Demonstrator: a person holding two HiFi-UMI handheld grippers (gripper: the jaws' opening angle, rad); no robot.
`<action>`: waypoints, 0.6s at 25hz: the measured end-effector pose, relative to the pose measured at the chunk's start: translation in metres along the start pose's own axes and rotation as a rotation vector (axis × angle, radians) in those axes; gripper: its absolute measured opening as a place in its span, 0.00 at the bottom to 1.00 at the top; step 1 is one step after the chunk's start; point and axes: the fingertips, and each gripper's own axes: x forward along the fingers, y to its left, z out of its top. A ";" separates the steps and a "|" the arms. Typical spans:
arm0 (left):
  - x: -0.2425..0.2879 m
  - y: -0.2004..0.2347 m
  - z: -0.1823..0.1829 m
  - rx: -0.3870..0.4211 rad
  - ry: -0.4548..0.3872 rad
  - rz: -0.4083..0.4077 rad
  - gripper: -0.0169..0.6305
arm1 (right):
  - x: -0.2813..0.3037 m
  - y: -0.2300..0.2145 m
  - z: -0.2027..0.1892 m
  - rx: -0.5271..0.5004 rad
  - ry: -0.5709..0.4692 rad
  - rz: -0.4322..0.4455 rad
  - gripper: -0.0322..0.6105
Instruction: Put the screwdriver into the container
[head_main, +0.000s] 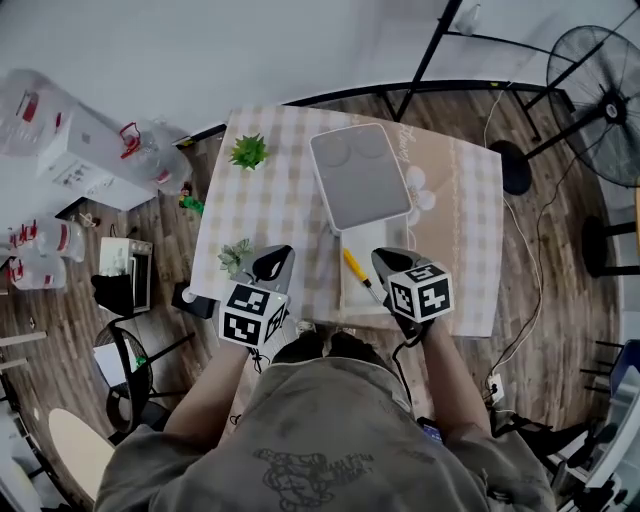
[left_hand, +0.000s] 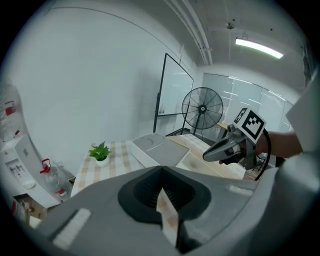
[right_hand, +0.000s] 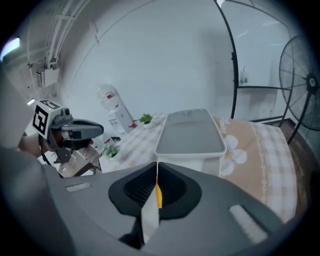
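Over the near edge of the table (head_main: 270, 200), the left gripper (head_main: 271, 260) and right gripper (head_main: 386, 260) have their jaws pressed together on nothing, while the screwdriver (head_main: 354, 268) lies in the open end of the container (head_main: 360, 180).

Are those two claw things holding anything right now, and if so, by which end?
Nothing is held. The left gripper and right gripper both have their jaws together and empty. The screwdriver lies loose just left of the right gripper.
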 end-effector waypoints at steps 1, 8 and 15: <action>-0.003 0.000 0.009 0.011 -0.018 -0.002 0.03 | -0.010 0.003 0.013 -0.003 -0.046 0.001 0.10; -0.037 -0.011 0.074 0.077 -0.159 -0.010 0.03 | -0.090 0.031 0.088 -0.056 -0.326 0.013 0.10; -0.080 -0.033 0.130 0.147 -0.286 -0.037 0.03 | -0.165 0.068 0.129 -0.134 -0.508 0.014 0.09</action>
